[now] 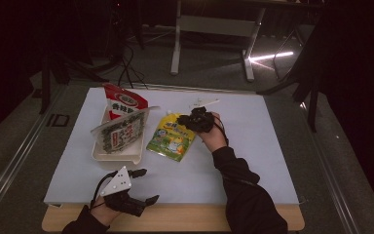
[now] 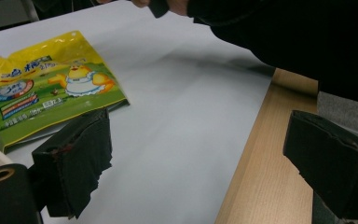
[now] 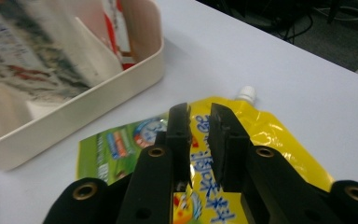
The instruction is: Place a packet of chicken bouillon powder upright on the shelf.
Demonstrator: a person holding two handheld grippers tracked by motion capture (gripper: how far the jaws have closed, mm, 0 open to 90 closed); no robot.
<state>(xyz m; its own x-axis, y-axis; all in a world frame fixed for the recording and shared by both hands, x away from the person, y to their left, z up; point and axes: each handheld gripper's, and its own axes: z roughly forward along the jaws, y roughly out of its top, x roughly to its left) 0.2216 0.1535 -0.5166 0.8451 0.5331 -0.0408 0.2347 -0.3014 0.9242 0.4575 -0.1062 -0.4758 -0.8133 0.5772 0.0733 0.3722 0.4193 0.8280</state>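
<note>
The yellow pouch is seen in the high view lying flat on the white surface just beside the cream tray already loaded with two packets, with the right gripper set at its top end and the left gripper parked near the front edge. In the left gripper view, those jaws are spread wide with nothing between them. In the right gripper view, the jaws are nearly closed just above the pouch without a visible grasp, so lifting it and placing it are judged still left.
</note>
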